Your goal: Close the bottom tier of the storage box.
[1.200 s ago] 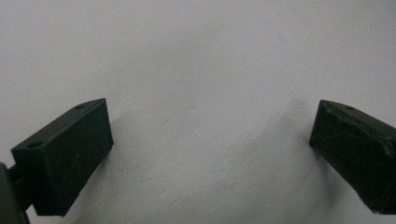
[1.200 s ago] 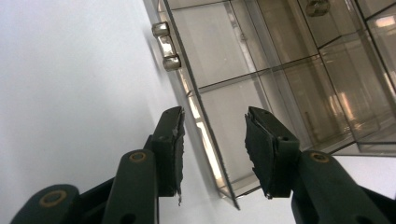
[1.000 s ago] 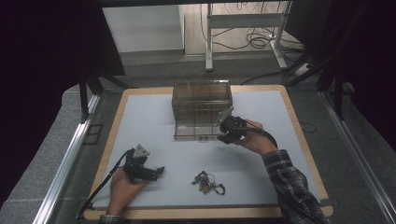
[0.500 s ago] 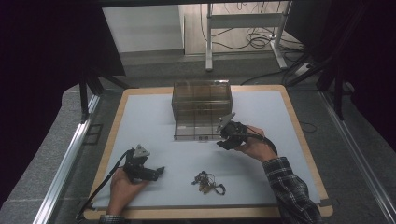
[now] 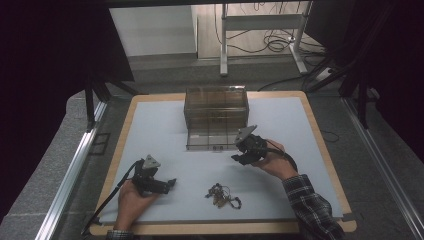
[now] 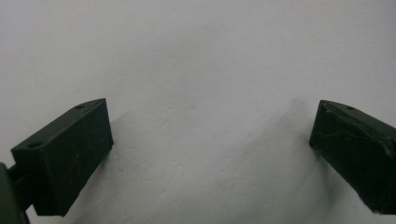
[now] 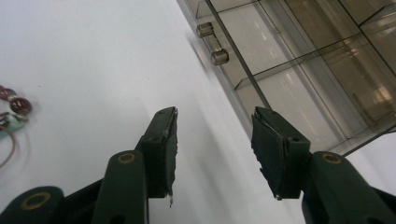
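On the worktop: a white mat [image 5: 165, 130] in a pale wooden frame carries everything.
Case: a smoky clear plastic box [image 5: 216, 112] stands at 12 o'clock, its drawer [image 5: 211, 141] drawn out toward the person, split into shallow compartments, with a small cylindrical handle [image 7: 212, 44] on the front.
Jewellery: a tangle of beads and chain [image 5: 223, 195] lies at 6 o'clock, apart from both hands; red beads and a thin hoop show at the 9 o'clock edge of the right gripper view.
Right gripper [image 5: 240, 156]: at 3 o'clock of centre, just in front of the drawer, jaws spread, nothing between them.
Left gripper [image 5: 170, 184]: at 8 o'clock, low over bare mat, jaws wide apart, empty.
Handling: the jewellery looks light, limp and slippery, likely to snag or trail; a pinch on the thick knot should lift it whole.
Drawer: rigid, smooth, probably slides easily; take it by the handle.
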`<state>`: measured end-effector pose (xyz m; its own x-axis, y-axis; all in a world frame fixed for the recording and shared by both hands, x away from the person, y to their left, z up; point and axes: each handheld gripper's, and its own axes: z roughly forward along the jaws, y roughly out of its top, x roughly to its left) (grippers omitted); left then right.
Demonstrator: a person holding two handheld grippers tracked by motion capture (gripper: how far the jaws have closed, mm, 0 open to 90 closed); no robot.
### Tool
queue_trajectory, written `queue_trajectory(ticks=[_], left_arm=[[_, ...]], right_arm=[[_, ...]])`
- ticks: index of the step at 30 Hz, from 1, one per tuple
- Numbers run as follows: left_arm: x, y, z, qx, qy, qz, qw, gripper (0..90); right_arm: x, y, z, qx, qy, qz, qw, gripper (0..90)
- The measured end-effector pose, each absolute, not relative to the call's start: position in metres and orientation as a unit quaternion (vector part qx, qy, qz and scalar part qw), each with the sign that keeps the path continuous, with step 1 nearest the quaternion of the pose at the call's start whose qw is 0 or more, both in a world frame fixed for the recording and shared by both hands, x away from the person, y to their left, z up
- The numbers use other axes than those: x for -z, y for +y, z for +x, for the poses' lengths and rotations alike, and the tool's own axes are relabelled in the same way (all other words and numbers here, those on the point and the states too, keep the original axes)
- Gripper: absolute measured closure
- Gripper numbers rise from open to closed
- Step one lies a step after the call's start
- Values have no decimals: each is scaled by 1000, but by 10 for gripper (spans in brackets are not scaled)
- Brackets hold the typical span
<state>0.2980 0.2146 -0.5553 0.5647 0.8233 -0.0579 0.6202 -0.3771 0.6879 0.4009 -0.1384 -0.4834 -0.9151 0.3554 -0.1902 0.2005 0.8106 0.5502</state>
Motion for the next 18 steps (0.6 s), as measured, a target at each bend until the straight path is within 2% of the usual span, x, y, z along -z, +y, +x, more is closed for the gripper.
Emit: queue_trajectory(ticks=[18], left_arm=[[555,215,298,-149,442,816,340,0]], right_arm=[[493,-146,383,-303,929,169,127,428]])
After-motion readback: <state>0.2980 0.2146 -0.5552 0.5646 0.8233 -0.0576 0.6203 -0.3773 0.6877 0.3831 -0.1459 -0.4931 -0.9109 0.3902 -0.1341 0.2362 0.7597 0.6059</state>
